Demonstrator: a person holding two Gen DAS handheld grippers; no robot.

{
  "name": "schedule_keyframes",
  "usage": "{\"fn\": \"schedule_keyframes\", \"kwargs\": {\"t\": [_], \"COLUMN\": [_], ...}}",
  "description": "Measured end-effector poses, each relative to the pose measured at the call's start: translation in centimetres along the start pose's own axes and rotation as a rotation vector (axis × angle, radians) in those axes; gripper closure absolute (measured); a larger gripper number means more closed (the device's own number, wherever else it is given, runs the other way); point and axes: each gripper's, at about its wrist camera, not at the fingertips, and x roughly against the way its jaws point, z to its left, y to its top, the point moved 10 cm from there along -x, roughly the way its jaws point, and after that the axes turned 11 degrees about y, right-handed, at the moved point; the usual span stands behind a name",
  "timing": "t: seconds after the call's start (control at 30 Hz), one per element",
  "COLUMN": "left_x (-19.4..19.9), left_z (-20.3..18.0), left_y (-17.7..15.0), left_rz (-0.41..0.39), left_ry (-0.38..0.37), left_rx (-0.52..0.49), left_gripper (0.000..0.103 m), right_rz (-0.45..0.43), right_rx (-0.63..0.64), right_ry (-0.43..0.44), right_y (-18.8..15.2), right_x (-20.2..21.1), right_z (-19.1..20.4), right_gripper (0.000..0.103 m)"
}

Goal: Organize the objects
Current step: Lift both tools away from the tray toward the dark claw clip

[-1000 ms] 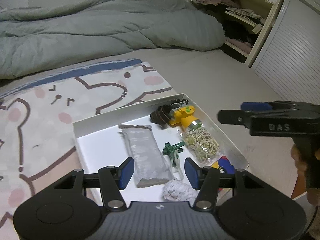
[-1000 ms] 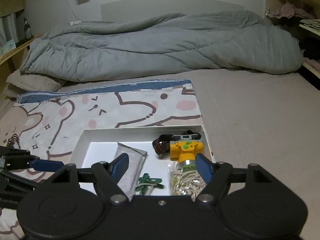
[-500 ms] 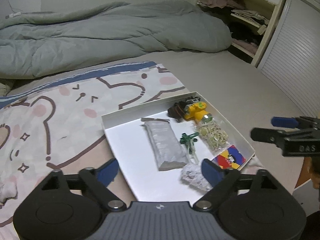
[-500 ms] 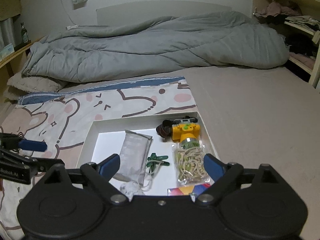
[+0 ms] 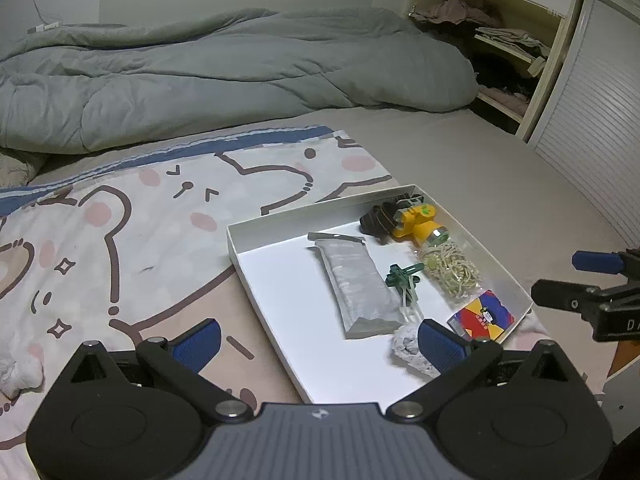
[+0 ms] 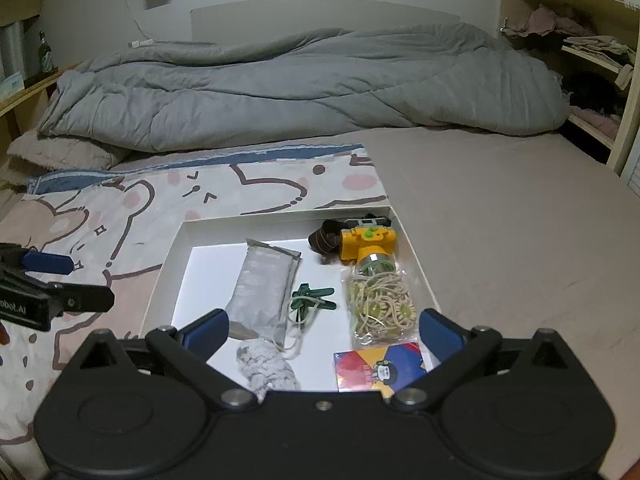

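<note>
A shallow white tray point(image 5: 304, 216) point(image 6: 280, 216) lies on the bed. In it are a grey pouch point(image 5: 356, 284) point(image 6: 264, 280), green clips point(image 5: 402, 276), a bag of rubber bands point(image 5: 452, 268) point(image 6: 378, 300), a yellow toy camera point(image 5: 418, 222) point(image 6: 366, 242), a brown strap point(image 5: 376, 220), a colourful card point(image 5: 484, 314) point(image 6: 380, 364) and a crumpled wad point(image 5: 406, 346) point(image 6: 264, 362). My left gripper point(image 5: 318, 342) hangs over the tray's near left side. My right gripper point(image 6: 322, 330) hovers over its near edge. Both jaws are opening, and their pads press on nothing.
A bear-print blanket point(image 5: 120, 220) lies under the tray and to its left. A grey duvet point(image 5: 220, 72) is heaped at the back. Shelves with clothes point(image 5: 500, 40) and a slatted door point(image 5: 592, 120) stand at the right. Bare sheet point(image 6: 500, 220) stretches right of the tray.
Both grippers have drawn back from the tray and their jaws have spread much wider. More of the tray, the card and the wad now show.
</note>
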Motion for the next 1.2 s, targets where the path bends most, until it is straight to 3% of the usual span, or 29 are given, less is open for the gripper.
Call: {"fn": "schedule_keyframes", "kwargs": {"t": [0.53,1.2], "left_x": [1.1,5.6], "left_z": [2.9,13.8], "left_y": [-0.1,-1.4], "left_rz": [-0.017,-0.052], "left_ry": [0.046,0.186], "left_rx": [0.026,0.145], "left_gripper": [0.000,0.000], "right_rz": [0.023,0.018], "right_rx": [-0.030,0.067], "right_ry": [0.020,0.130], "right_y": [0.3,3.3], "right_x": [-0.7,-3.7], "right_z": [1.8,11.3], "right_gripper": [0.000,0.000]}}
